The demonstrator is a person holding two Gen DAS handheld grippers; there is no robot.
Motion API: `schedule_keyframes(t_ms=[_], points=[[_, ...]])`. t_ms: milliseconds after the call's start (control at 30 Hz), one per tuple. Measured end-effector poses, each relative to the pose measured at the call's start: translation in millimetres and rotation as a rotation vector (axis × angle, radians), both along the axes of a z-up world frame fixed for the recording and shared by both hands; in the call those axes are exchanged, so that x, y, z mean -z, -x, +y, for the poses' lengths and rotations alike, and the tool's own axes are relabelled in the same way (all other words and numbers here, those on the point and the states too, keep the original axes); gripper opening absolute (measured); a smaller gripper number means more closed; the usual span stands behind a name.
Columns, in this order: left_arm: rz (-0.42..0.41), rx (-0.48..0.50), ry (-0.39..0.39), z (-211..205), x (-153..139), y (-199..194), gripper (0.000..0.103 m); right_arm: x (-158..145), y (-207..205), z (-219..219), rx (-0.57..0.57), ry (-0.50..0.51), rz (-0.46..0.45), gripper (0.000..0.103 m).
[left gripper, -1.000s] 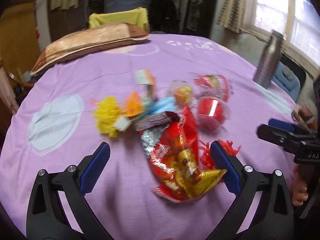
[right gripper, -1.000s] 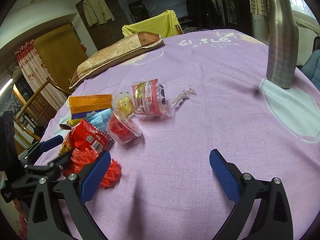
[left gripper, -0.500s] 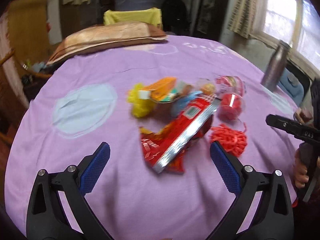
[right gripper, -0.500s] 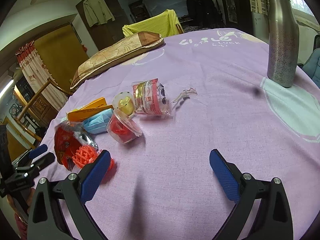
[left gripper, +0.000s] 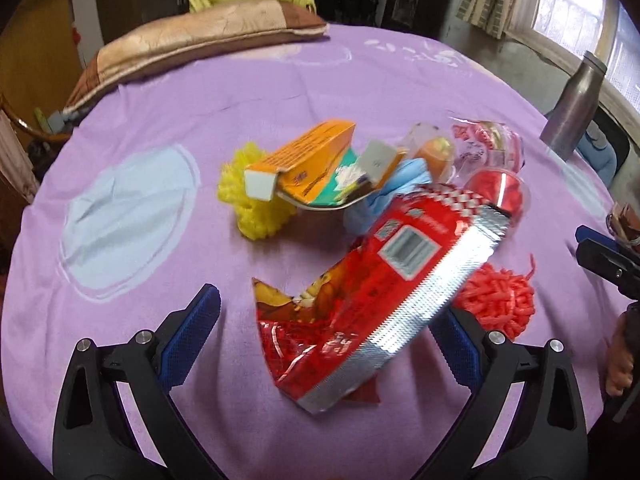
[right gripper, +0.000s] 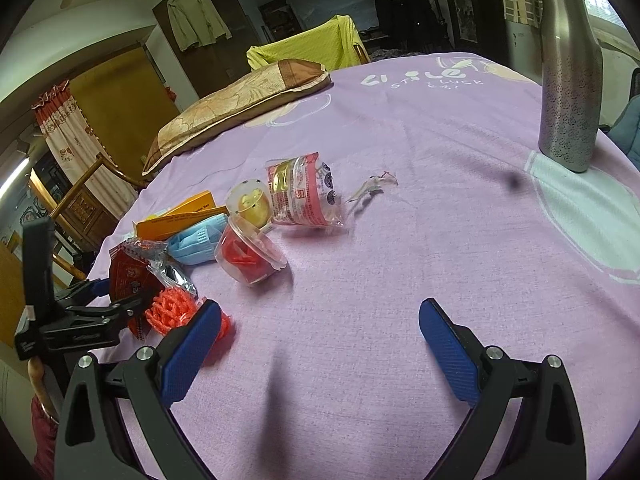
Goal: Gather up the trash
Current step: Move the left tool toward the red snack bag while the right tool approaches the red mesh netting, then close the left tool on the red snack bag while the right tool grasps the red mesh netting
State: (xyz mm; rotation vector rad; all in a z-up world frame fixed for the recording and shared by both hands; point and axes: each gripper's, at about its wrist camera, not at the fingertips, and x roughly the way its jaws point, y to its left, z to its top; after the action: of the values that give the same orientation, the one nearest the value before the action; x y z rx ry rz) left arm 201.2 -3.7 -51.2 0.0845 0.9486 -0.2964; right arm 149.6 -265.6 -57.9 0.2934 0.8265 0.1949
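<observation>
A pile of trash lies on the purple tablecloth [left gripper: 304, 92]. A red and silver snack bag [left gripper: 372, 300] lies between the open fingers of my left gripper [left gripper: 328, 336], its silver edge over the right finger. Behind it are an orange box [left gripper: 304, 152], a yellow mesh scrubber [left gripper: 252, 204], a blue face mask [right gripper: 192, 242], a clear cup with red contents [right gripper: 248, 260], a jelly cup [right gripper: 252, 204], a clear red-printed wrapper [right gripper: 302, 190] and a red mesh scrubber [left gripper: 500, 300]. My right gripper [right gripper: 320, 344] is open and empty over bare cloth, right of the pile.
A steel bottle [right gripper: 568, 68] stands at the table's right edge. A brown pillow [right gripper: 236, 100] lies at the far side, with a yellow-covered chair [right gripper: 308, 48] behind it. A small clear plastic scrap [right gripper: 372, 188] lies right of the wrappers.
The red snack bag has turned over and shifted toward my left gripper, now showing its silver edge. The left gripper has pulled back from the pile. My right gripper has stayed put.
</observation>
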Motion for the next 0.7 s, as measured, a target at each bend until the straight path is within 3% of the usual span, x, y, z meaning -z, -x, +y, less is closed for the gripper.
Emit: schedule_keyframes(t_ms=[100,233,367,467,700], points=[[-0.059,-0.13,-0.024,31,-9,3,0.094,0,0,0,0.0,-0.003,-0.001,0.097],[-0.065,-0.186,0.056,71,-19,17,0.094,0,0,0,-0.002,-0.011,-0.004,0.097],[-0.131,-0.085,0.048,57,-32,32,0.094,-1,-1,3,-0.004,0.001,-0.002,0.097],[-0.137,0.003,0.037,31,-30,37,0.094,0,-1,2,0.004,0.003,0.003,0.097],[-0.11,0.15,-0.107,-14,-5,40,0.095,0,0,1,-0.001,-0.003,0.001,0.097]])
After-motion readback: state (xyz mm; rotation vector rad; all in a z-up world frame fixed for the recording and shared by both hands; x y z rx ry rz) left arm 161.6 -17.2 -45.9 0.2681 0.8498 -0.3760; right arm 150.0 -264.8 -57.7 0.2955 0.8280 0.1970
